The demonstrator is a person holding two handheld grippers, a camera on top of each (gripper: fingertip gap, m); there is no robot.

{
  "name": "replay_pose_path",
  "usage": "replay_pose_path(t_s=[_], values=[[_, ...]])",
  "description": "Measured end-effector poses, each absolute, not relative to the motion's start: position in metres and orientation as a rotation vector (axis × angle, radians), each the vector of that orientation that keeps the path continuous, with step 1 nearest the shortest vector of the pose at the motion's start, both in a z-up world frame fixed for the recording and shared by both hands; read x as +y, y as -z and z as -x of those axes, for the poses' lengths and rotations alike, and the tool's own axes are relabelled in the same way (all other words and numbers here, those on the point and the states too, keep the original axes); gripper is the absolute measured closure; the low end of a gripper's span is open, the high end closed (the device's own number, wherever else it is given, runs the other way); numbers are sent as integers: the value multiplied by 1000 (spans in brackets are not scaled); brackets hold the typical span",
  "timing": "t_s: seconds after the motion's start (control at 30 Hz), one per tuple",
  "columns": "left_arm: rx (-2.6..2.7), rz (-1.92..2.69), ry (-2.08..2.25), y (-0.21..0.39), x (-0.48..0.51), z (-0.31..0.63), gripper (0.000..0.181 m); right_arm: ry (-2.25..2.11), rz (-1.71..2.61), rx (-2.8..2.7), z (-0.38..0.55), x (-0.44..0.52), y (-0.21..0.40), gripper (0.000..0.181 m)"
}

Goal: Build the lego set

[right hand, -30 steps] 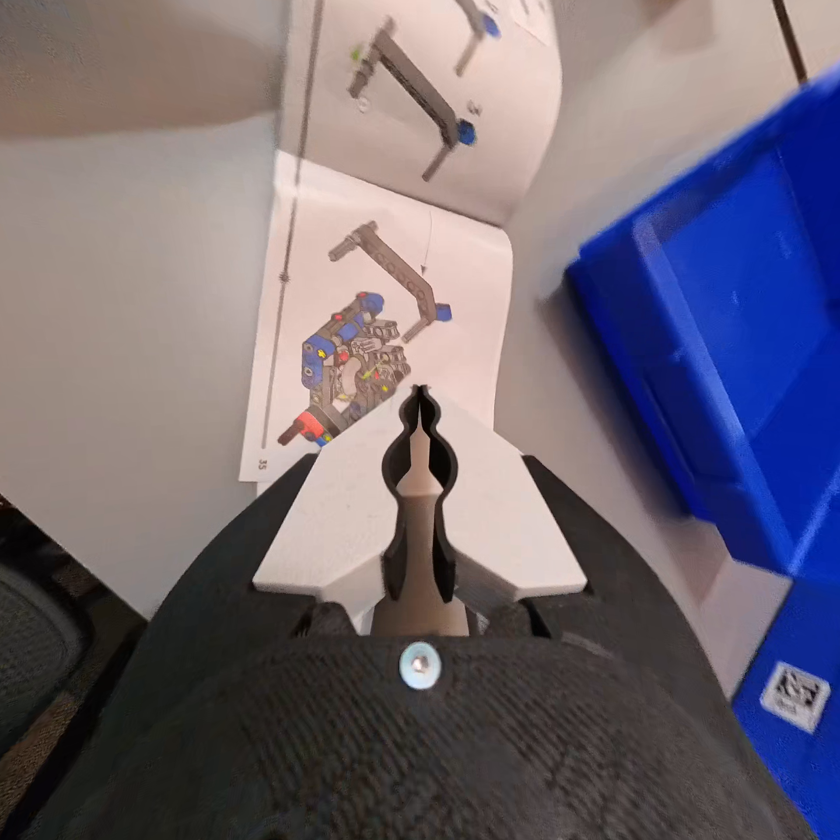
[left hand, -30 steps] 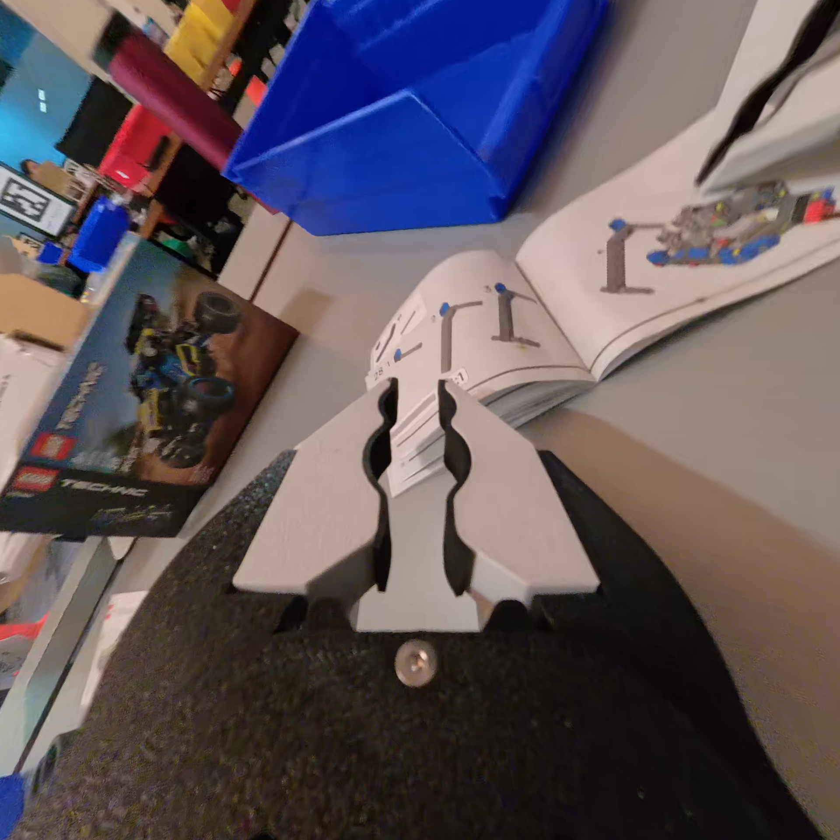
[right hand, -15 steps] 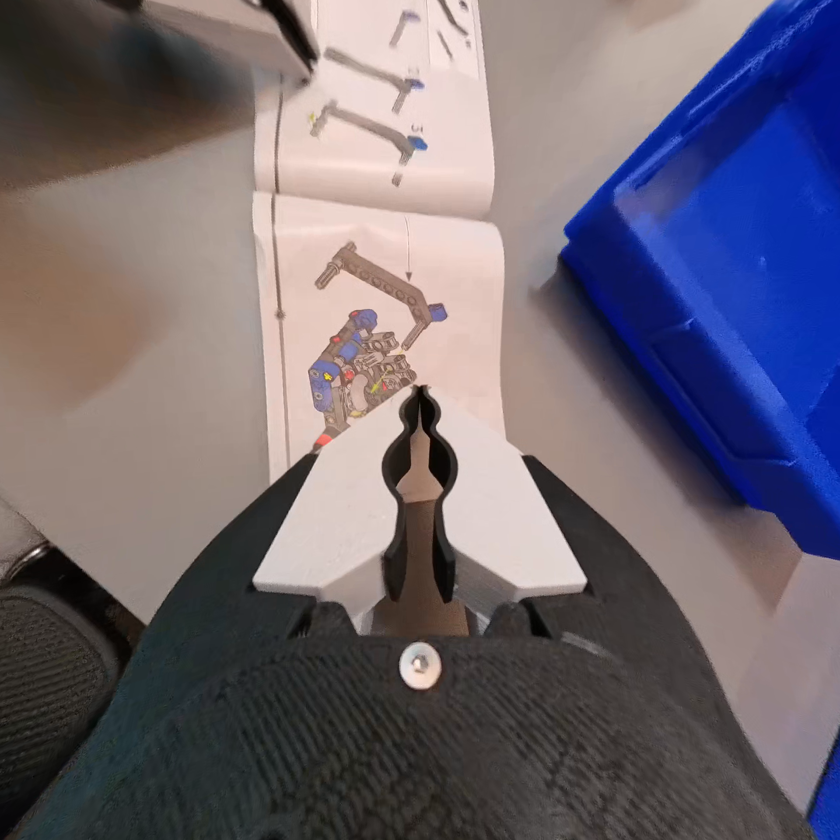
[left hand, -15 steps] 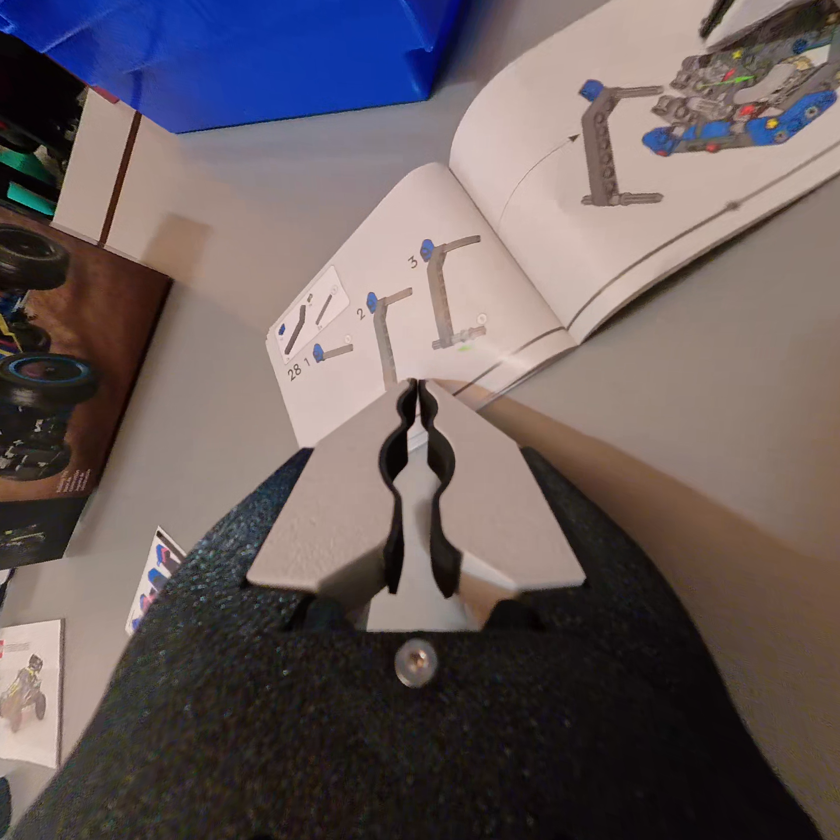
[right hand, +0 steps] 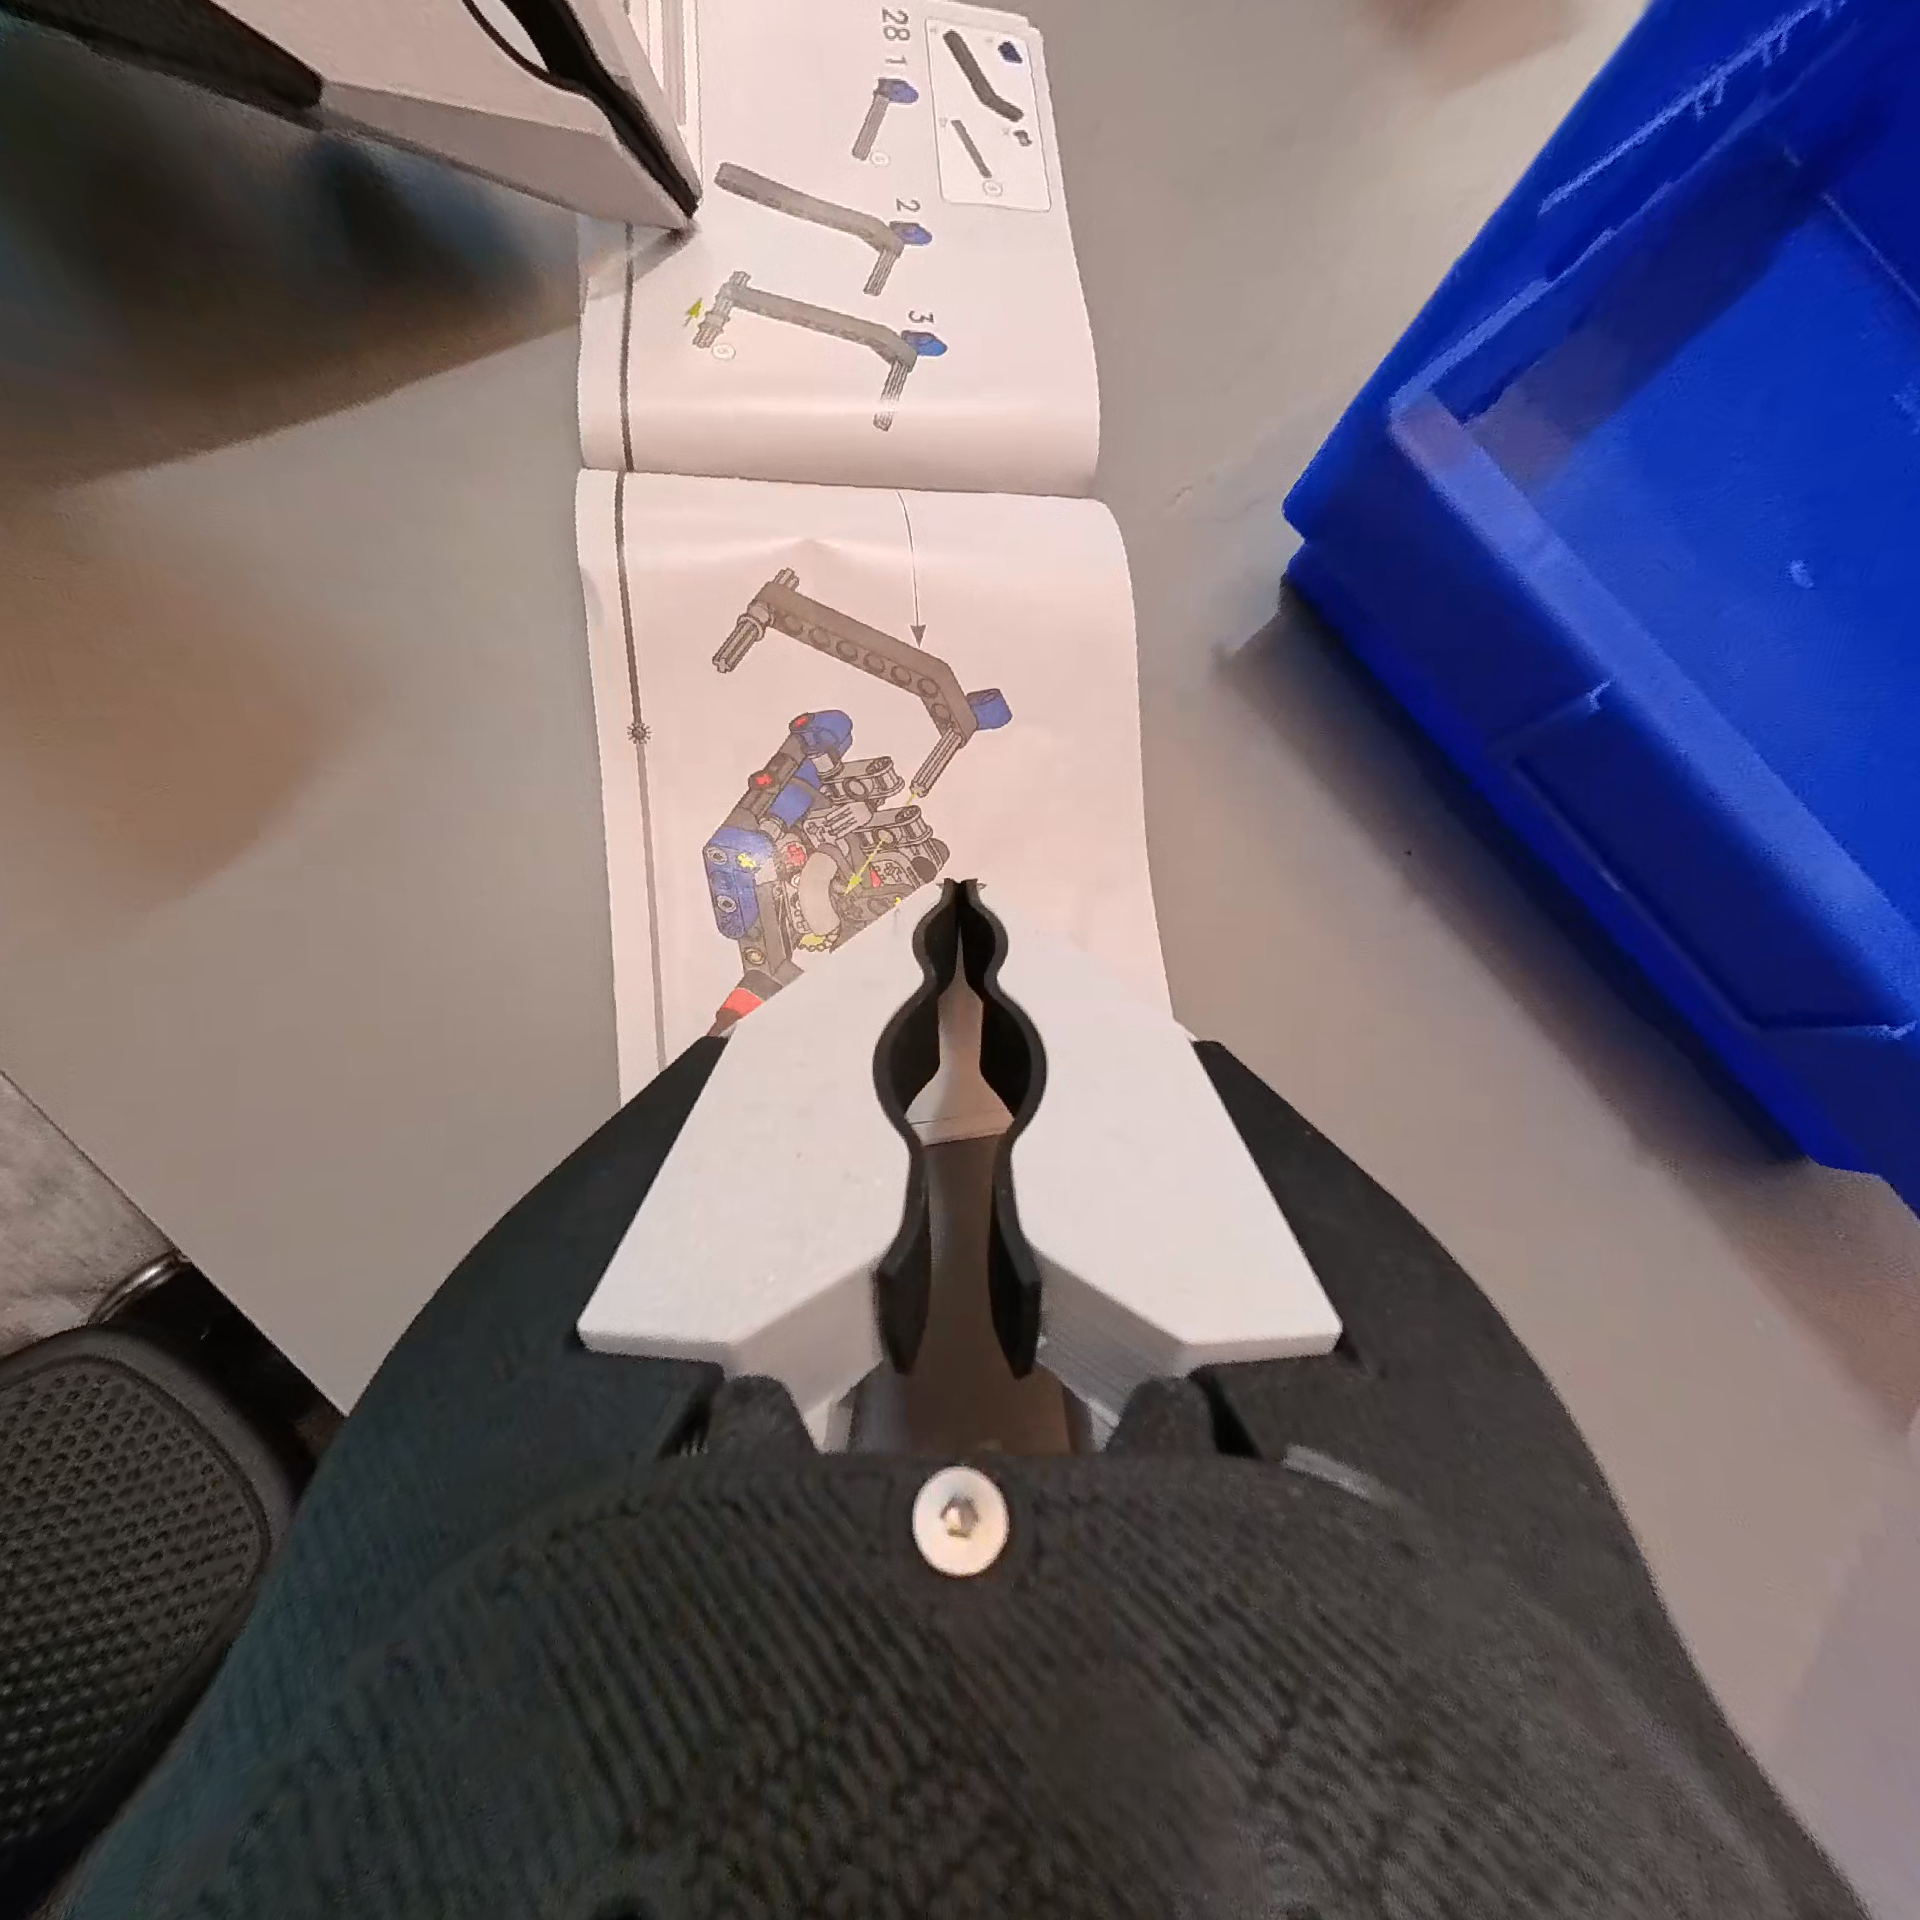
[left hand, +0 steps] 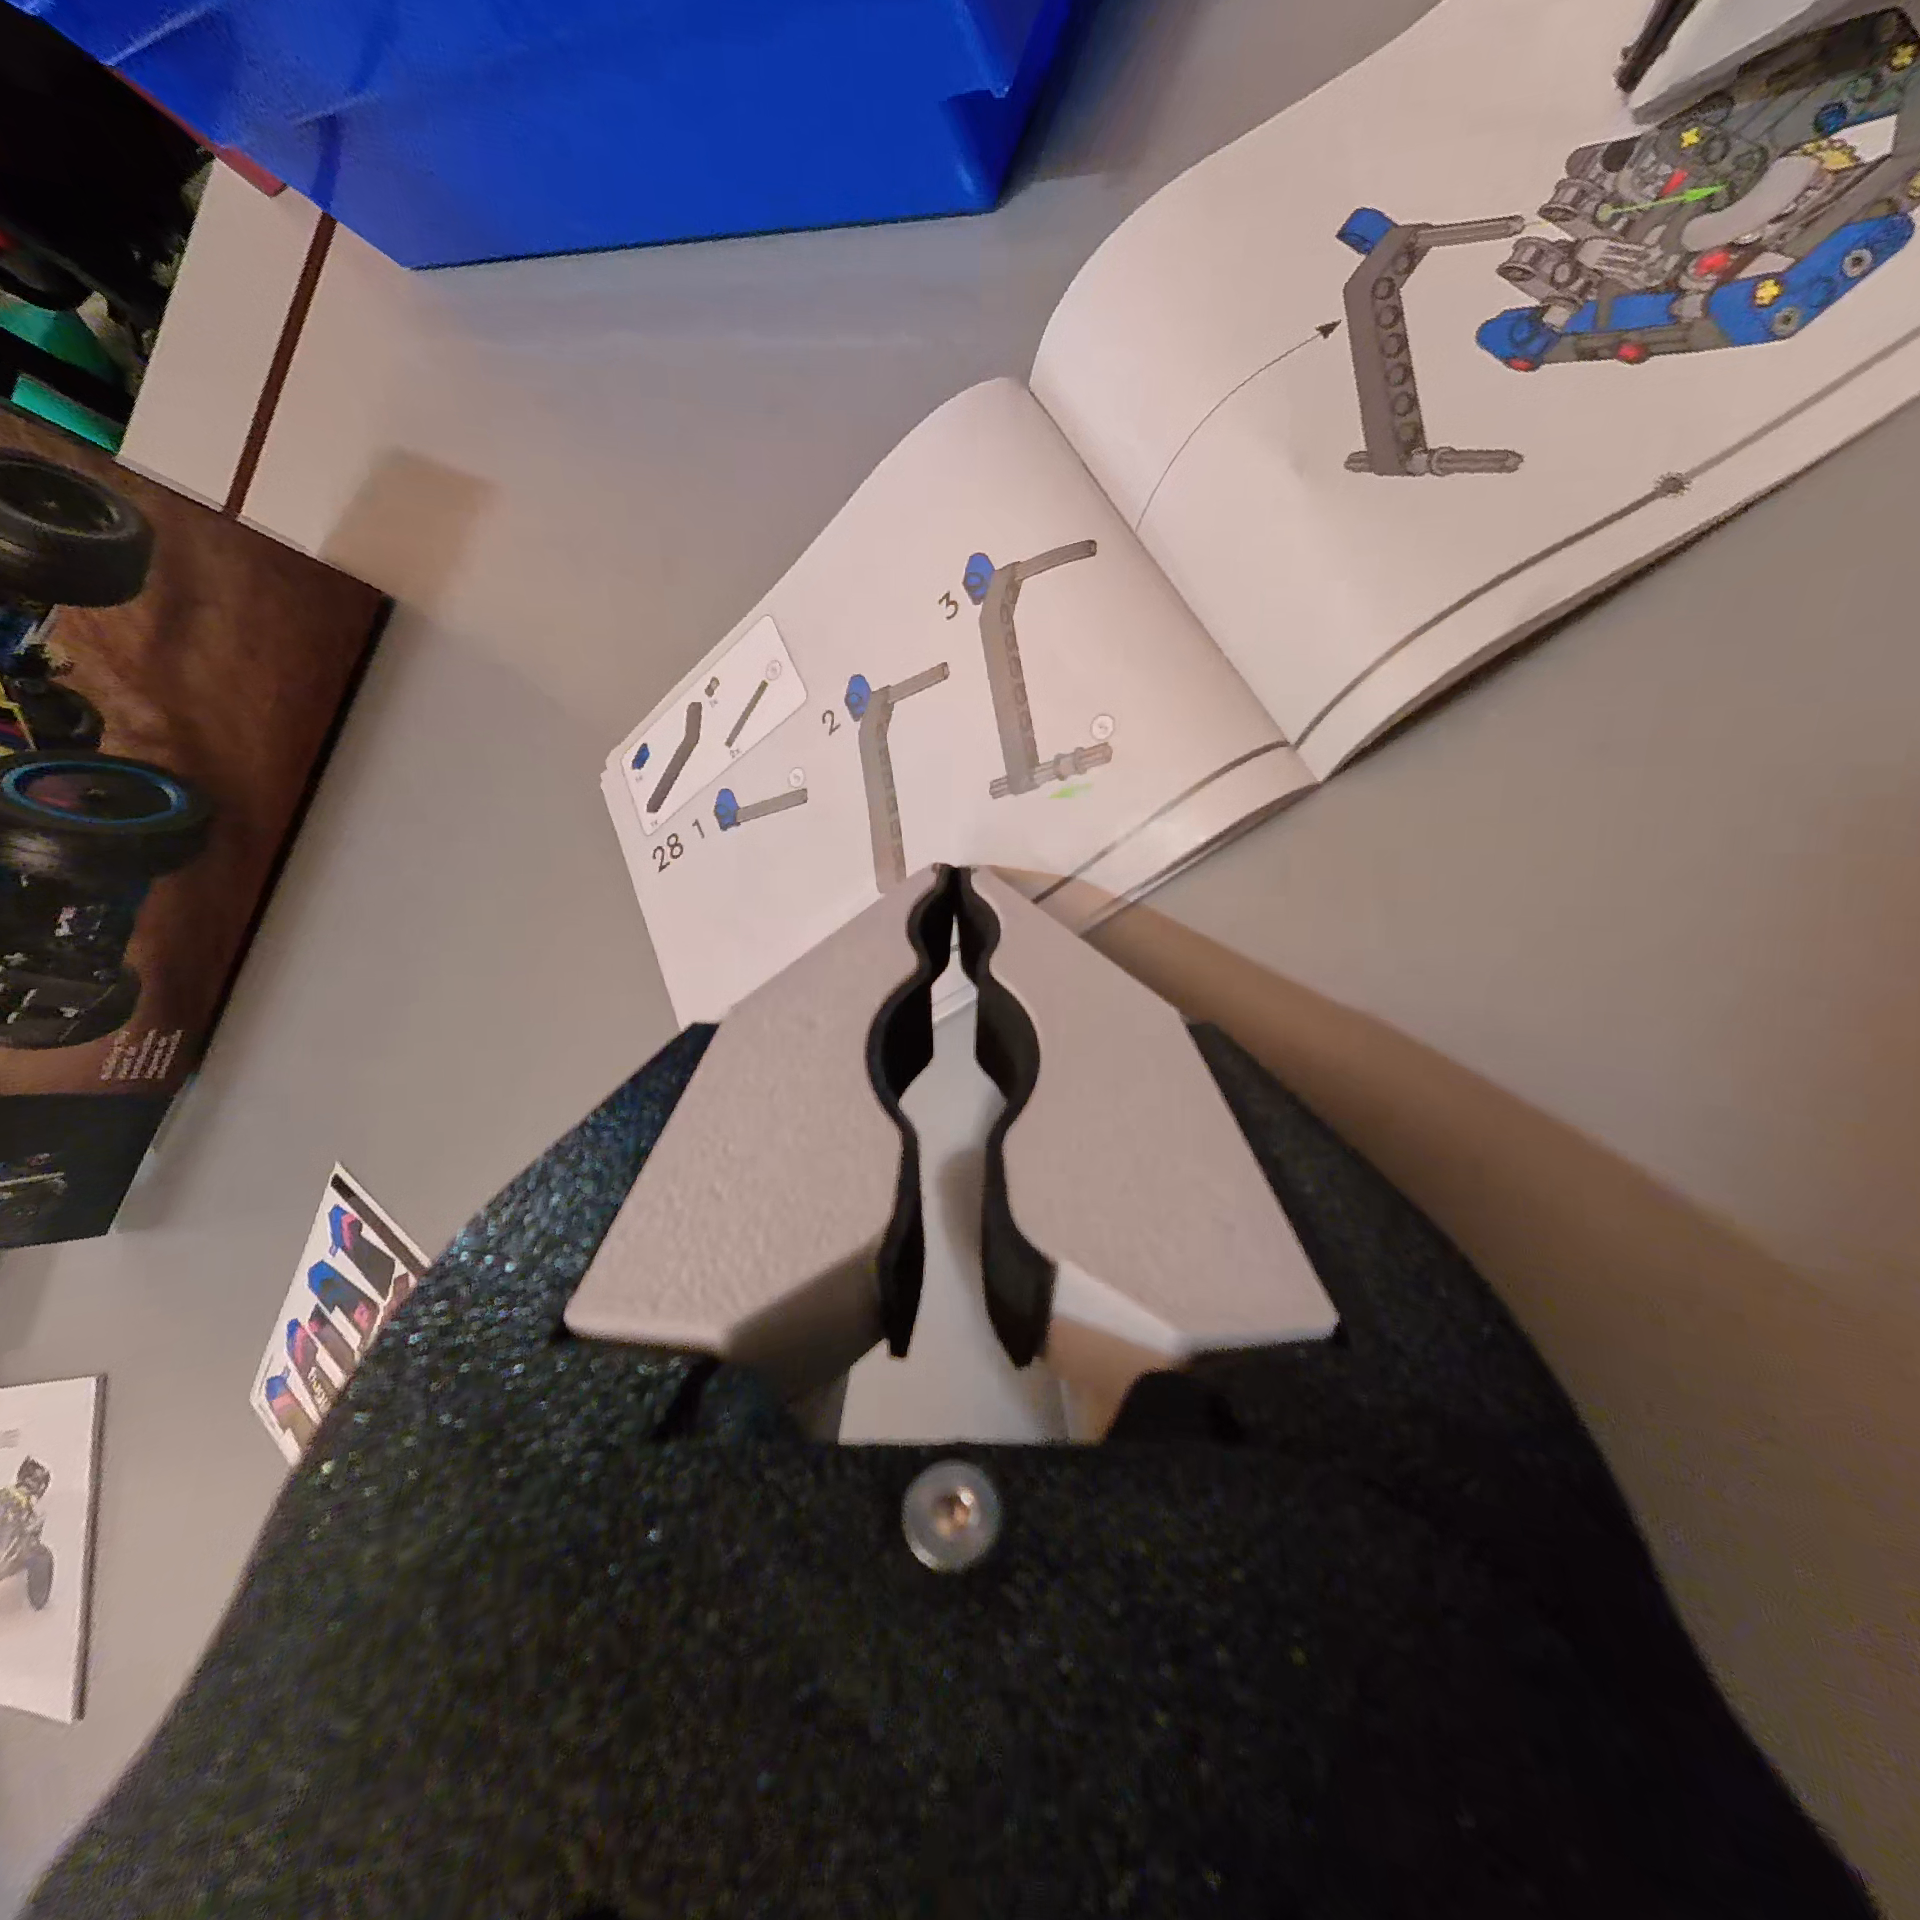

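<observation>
Left gripper point(left hand: 954, 875), pale grey fingers point(left hand: 769, 1132) on a black textured body, closed tip to tip, angled downward and holding nothing. Right gripper point(right hand: 961, 886), same build, likewise pressed shut and empty, also tilted down.

Both my wrist cameras look steeply down at the desk point(left hand: 1558, 1039) from close above, sharing the open instruction booklet point(left hand: 1039, 582) point(right hand: 831, 416) and blue bin point(left hand: 623, 125) point(right hand: 1610, 520) from opposite ends.
</observation>
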State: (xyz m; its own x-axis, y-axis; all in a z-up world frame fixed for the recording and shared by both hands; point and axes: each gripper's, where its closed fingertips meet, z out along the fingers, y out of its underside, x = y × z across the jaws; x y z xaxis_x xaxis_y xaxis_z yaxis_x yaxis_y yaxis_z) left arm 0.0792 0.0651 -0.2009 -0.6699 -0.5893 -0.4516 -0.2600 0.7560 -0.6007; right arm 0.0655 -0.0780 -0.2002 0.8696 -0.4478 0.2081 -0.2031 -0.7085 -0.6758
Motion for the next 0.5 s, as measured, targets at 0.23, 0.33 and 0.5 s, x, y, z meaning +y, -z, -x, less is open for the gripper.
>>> replay_pose_path(t_s=[0.23, 0.33, 0.5], values=[[2194, 641, 739, 188, 69, -83, 178, 565, 2260, 577, -79, -87, 179, 181], [2116, 600, 823, 172, 67, -83, 178, 709, 2154, 700, -98, -102, 158, 181], [2030, 469, 833, 162, 66, -77, 180, 828, 1983, 806, -130, -99, 118, 181]])
